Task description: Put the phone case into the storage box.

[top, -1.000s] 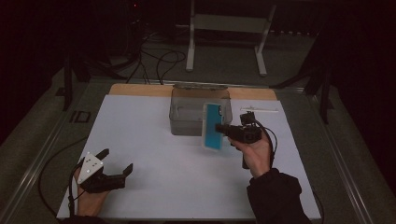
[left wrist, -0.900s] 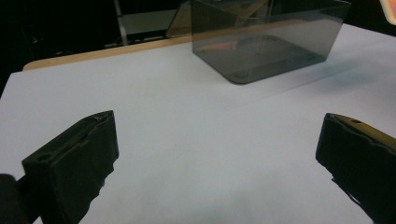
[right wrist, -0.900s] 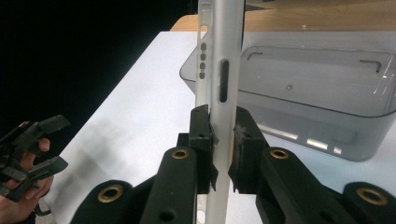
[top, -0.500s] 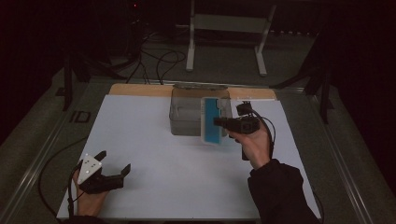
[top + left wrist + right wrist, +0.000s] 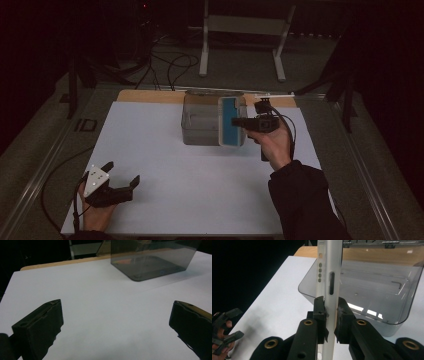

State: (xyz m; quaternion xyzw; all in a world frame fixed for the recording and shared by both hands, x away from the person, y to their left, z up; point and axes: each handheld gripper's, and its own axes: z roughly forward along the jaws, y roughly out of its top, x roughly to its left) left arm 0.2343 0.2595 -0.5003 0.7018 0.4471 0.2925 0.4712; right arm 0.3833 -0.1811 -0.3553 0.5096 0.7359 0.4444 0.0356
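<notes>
A flat phone-like slab [image 5: 230,131] with a white rim and blue face stands on edge in front of a clear grey plastic box [image 5: 200,125]. My right gripper [image 5: 237,121] is shut on it from the right. In the right gripper view the pads clamp the slab's white edge [image 5: 329,270], with the box [image 5: 382,290] just behind and to the right. My left gripper [image 5: 121,172] rests open at the near left of the white sheet. Its jaws [image 5: 117,303] stand wide apart with nothing between them, and the box [image 5: 150,260] lies far ahead.
A white sheet [image 5: 165,165] covers the table, with a wooden strip [image 5: 145,96] along its far edge. A metal stand [image 5: 240,40] and cables [image 5: 170,65] sit on the floor behind. The left hand and its gripper [image 5: 225,327] show at the lower left of the right gripper view.
My right gripper has lifted the slab and carried it a little farther back, against the front of the box. The left gripper has stayed in place.
</notes>
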